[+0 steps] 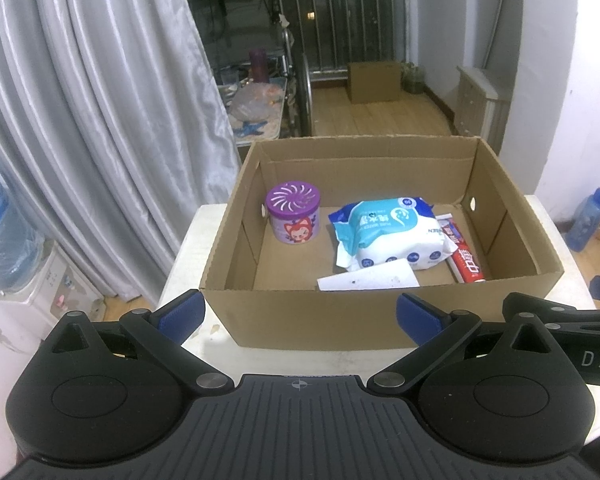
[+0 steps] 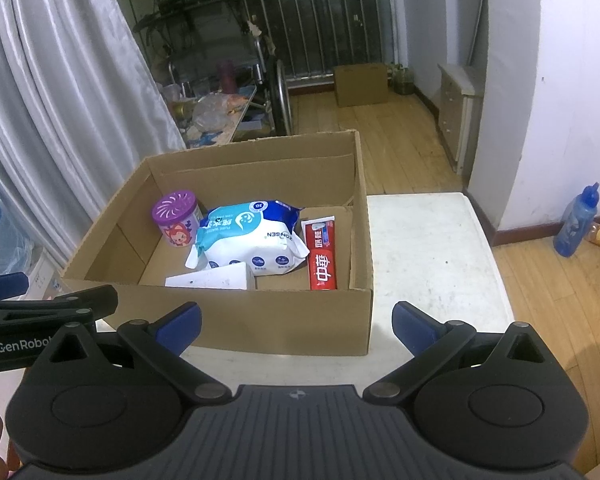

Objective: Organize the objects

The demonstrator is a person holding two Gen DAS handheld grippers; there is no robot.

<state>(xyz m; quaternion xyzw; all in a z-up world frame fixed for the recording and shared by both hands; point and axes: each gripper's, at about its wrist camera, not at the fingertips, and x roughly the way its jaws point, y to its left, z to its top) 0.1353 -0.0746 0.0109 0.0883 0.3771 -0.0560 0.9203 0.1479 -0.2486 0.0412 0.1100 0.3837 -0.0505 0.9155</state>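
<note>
An open cardboard box [image 1: 312,316] [image 2: 240,320] stands on a white table [image 1: 188,240] [image 2: 432,248]. Inside are a purple round air-freshener can [image 1: 294,213] [image 2: 177,216], a blue-and-white wet-wipes pack [image 1: 392,232] [image 2: 252,236], a red toothpaste box [image 1: 466,258] [image 2: 321,258] and a flat white box [image 1: 368,278] [image 2: 212,278]. My left gripper [image 1: 300,316] is open and empty, just in front of the box's near wall. My right gripper [image 2: 296,320] is open and empty, before the box's near right corner. Each gripper's side shows at the edge of the other view.
Grey curtains [image 1: 100,100] hang at left, with a water dispenser [image 1: 4,240] below. A blue bottle [image 2: 576,224] stands on the wooden floor at right. Behind are a cluttered small table [image 1: 256,112], a wheelchair and another cardboard box [image 2: 360,84].
</note>
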